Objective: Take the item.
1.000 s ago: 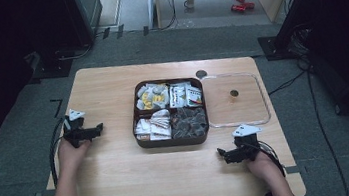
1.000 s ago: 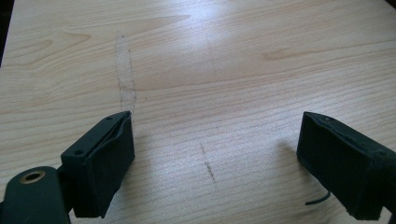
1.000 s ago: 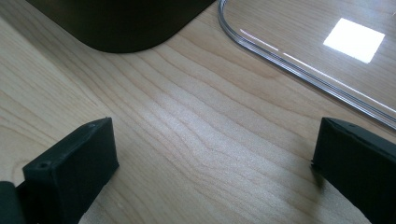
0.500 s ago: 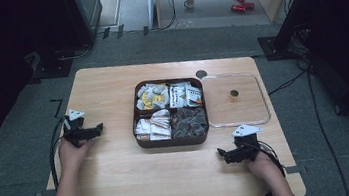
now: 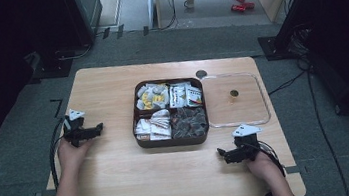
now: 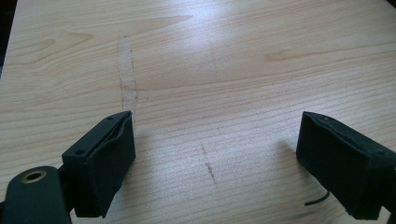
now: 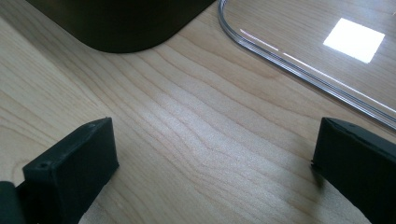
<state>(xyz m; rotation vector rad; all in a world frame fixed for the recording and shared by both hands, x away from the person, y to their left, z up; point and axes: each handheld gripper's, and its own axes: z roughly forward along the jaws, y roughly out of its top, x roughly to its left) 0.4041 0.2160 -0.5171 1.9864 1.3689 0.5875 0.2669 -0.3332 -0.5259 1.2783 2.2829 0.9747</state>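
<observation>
A dark brown box (image 5: 170, 111) with four compartments sits mid-table, filled with small packets and sweets. To its right lies a clear lid (image 5: 235, 99) flat on the table, with a small knob (image 5: 234, 93) at its middle. My left gripper (image 5: 96, 128) rests on the table's left side, open, jaws pointing toward the box, nothing between them (image 6: 215, 154). My right gripper (image 5: 222, 153) rests near the front right, open and empty (image 7: 215, 158); its view has the box's corner (image 7: 121, 23) and the lid's rim (image 7: 303, 70) just ahead.
The wooden table (image 5: 122, 185) has bare wood along its front and left. A round hole (image 5: 201, 73) sits behind the box. Cables (image 5: 54, 143) trail from both grippers. Floor, dark equipment and a cup (image 5: 190, 0) lie beyond the far edge.
</observation>
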